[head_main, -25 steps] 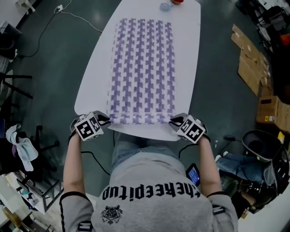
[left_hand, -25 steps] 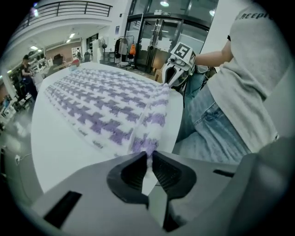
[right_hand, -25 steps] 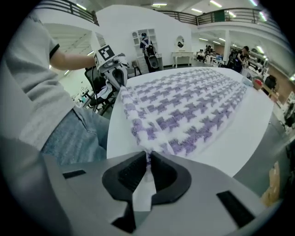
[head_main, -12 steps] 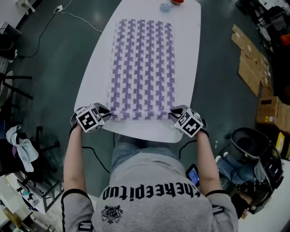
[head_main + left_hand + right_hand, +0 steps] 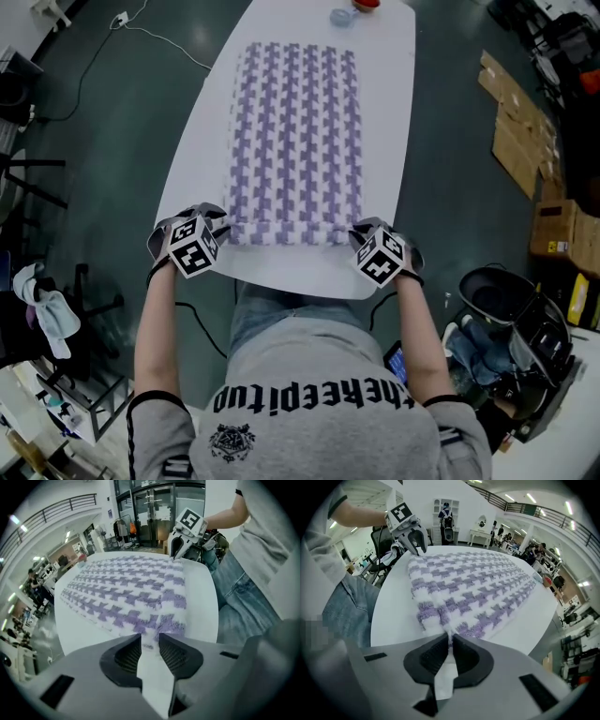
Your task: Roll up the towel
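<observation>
Head view showed the left hand-held gripper [image 5: 218, 227] opening with the towel [image 5: 295, 131] edge loose at its tips, the right hand-held gripper [image 5: 360, 231] pinching that same near, rolled edge, and the towel's length running straight away across the surface [image 5: 384, 112].

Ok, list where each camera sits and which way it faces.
Head view: on the head, facing down at towel and table; arms, torso show.
Left gripper view: on left gripper, jaws opening around towel's edge, facing right gripper; legs show.
Right gripper view: on right gripper, jaws pinching towel, facing left gripper; legs show.
All share the towel.
</observation>
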`<action>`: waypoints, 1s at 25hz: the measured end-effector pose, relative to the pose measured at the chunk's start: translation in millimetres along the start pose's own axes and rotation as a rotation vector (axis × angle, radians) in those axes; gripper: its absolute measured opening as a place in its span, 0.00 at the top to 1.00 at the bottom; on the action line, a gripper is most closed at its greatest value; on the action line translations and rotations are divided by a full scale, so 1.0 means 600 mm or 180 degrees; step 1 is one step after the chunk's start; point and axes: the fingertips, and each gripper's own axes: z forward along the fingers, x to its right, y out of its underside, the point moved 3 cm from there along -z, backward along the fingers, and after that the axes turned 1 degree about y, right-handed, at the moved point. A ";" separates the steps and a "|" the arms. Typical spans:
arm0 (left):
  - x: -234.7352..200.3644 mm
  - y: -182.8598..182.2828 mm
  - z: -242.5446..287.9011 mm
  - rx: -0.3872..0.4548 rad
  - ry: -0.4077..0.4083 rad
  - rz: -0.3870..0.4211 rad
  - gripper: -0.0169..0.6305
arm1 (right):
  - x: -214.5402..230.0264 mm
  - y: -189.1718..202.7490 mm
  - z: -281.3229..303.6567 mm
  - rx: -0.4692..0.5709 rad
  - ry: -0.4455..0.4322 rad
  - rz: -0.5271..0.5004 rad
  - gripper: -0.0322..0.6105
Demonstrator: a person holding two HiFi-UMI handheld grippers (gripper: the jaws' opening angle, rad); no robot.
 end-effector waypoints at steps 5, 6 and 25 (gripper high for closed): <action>0.006 -0.046 -0.064 0.0435 -0.0458 0.0343 0.79 | 0.013 0.008 0.002 -0.0085 0.0005 0.0146 0.91; 0.018 -0.050 -0.065 0.0442 -0.0429 0.0427 0.79 | 0.015 0.010 0.002 -0.0091 0.0004 0.0158 0.91; 0.056 0.004 0.020 -0.0055 -0.0030 0.0367 0.73 | -0.066 -0.015 -0.032 0.0270 0.0222 -0.0757 0.66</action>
